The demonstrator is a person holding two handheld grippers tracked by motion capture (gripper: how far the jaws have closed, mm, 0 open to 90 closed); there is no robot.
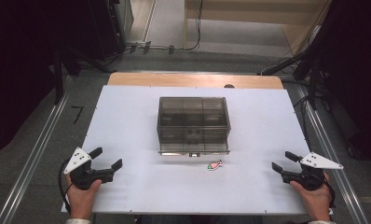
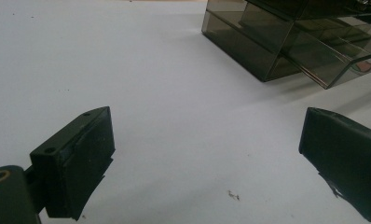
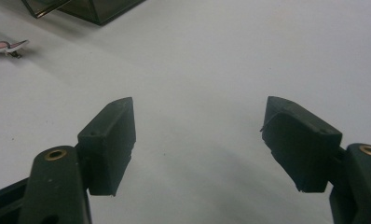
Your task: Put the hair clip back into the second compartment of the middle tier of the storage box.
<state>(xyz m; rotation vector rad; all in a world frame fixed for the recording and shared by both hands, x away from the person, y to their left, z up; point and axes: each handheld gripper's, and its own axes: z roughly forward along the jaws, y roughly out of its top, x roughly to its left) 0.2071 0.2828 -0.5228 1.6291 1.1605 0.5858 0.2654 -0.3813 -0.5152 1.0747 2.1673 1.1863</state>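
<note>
A: Where do I stand?

B: Both hands rest at the near edge of the white table (image 1: 127,121); my left gripper (image 1: 109,158) sits near left, jaws spread wide with nothing between them; my right gripper (image 1: 282,161) sits near right, equally wide and empty.

A: And the thing to fetch?

B: A small pink clip (image 1: 215,164) lies flat on the table just near of the smoky box (image 1: 193,122), a little right of centre; in the right gripper view the clip (image 3: 5,46) shows at far left, apart from the box.

A: How will it handle?

B: I judge it very light, thin and stiff, perhaps slick; lying so flat, it may skid when a jaw nudges it; I would pinch across its narrow body from above, jaws low to the table.

A: Anything in the way?

B: The box's near lip stands just beyond the clip; otherwise the path from my right is open table.
</note>
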